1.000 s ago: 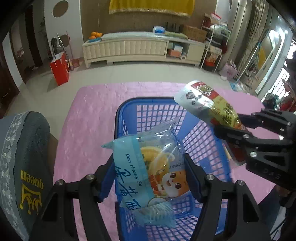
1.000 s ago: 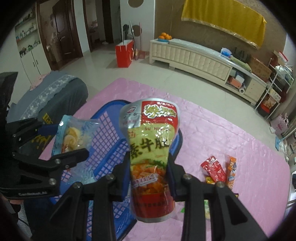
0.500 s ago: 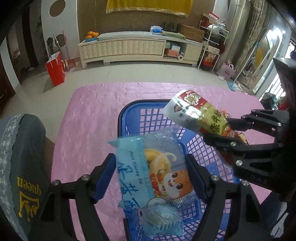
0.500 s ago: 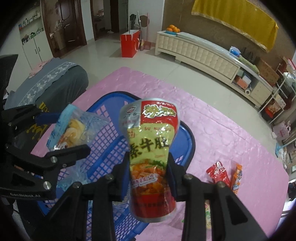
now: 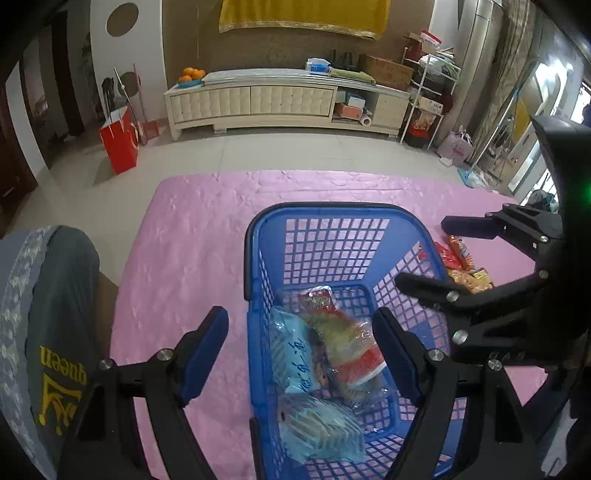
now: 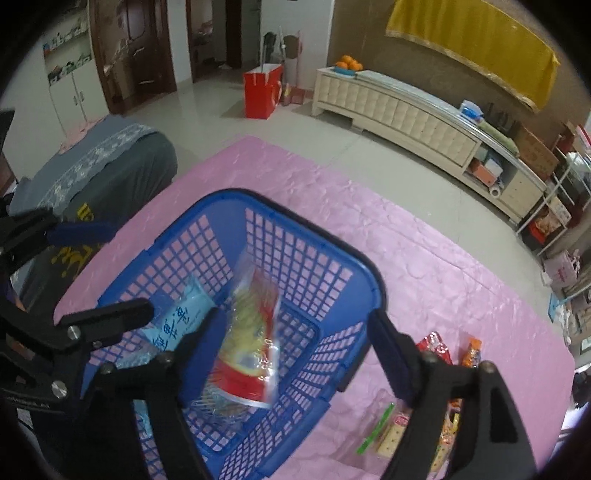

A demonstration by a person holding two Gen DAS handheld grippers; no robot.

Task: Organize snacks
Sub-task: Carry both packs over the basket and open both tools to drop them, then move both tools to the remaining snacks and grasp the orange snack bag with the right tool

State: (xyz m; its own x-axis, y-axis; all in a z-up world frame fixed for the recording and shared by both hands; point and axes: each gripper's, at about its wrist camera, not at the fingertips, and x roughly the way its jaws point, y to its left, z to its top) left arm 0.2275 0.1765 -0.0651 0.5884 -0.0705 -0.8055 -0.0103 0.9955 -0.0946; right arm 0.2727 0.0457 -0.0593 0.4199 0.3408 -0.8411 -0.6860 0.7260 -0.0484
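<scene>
pink cloth (image 5: 207,236), tiled floor (image 5: 258,147), cream cabinet (image 5: 258,99)

A long cream cabinet (image 5: 258,101) is set against the far wall, with oranges (image 5: 191,72) placed on its left end. A yellow cloth (image 5: 303,14) is hung above it, and a red paper bag (image 5: 120,142) is stood on the tiled floor (image 5: 258,151).

A blue lattice basket (image 5: 332,236) is sitting on a pink embossed cloth (image 5: 199,236), holding a pale blue packet (image 5: 293,354) and a red-and-yellow pouch (image 6: 255,332).
</scene>
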